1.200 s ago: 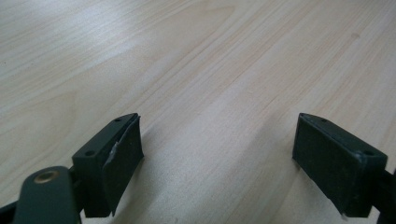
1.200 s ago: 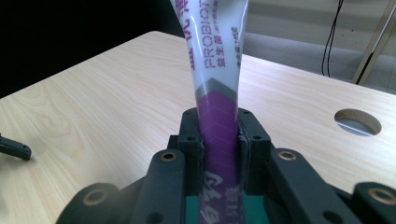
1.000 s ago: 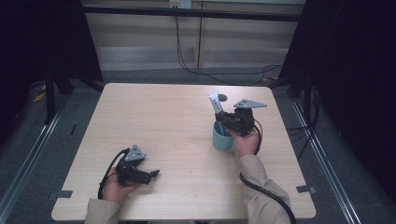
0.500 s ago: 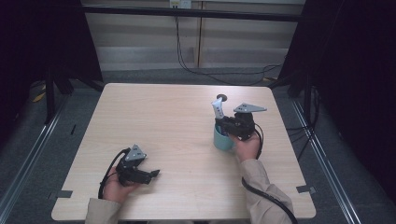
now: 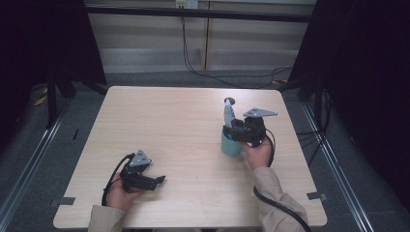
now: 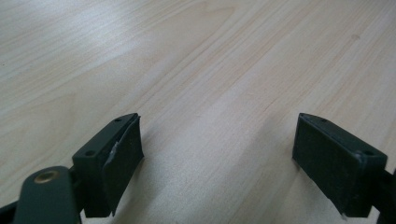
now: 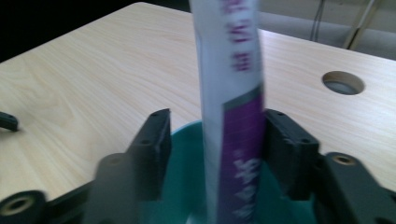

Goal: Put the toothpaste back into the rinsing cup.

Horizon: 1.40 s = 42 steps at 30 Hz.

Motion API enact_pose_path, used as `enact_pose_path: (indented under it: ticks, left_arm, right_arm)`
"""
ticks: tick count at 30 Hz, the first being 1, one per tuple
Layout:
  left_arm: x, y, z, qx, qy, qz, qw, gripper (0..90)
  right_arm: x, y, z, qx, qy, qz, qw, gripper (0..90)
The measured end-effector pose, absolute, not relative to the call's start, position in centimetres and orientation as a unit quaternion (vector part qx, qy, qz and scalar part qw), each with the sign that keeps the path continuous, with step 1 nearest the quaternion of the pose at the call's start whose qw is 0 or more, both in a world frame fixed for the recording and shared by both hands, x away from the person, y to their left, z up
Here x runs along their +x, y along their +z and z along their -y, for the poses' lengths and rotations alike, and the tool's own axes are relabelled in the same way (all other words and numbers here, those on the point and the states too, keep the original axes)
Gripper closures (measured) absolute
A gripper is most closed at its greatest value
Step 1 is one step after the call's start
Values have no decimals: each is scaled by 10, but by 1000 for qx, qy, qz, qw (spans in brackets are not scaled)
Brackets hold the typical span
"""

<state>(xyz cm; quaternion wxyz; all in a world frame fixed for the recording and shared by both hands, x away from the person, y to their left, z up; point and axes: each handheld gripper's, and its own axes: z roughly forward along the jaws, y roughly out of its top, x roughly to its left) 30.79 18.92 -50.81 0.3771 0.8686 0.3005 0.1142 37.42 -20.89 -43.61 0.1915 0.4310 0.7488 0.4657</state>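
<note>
A pale wood-grain table (image 5: 183,125) is sitting on a grey floor (image 5: 43,145), with black curtains (image 5: 43,38) hanging at both sides and a light panelled wall (image 5: 145,43) running behind it, where dark cables (image 5: 193,58) are trailing down. A round hole (image 7: 343,82) is showing in the tabletop toward its far edge.

The left gripper (image 5: 153,181) is lying low near the table's near left corner, held by the person's left hand (image 5: 121,195); in the left gripper view its jaws are standing wide apart over bare wood, holding nothing.

Toward the right edge, about midway along it, the right gripper (image 5: 237,129) is hovering over a teal cup (image 5: 230,144), with the right hand (image 5: 257,153) behind it. A white and purple tube (image 7: 231,107) is standing upright in the cup (its printing is too blurred to read). In the right gripper view the tube is touching the right-hand jaw, with a gap showing on the other side, so the jaws are not closing on it.
</note>
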Motion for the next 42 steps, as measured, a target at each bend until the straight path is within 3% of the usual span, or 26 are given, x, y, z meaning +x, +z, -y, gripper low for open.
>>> enact_pose_path:
  ticks: [9, 42]
  left_arm:
    - [308, -508, -189, 870, 120, -296, 376, 155]
    - [308, -508, -188, 869, 119, -297, 377, 155]
  right_arm:
    - [365, -427, 213, 431, 458, -752, 200, 273]
    - [330, -407, 230, 408, 432, -779, 201, 203]
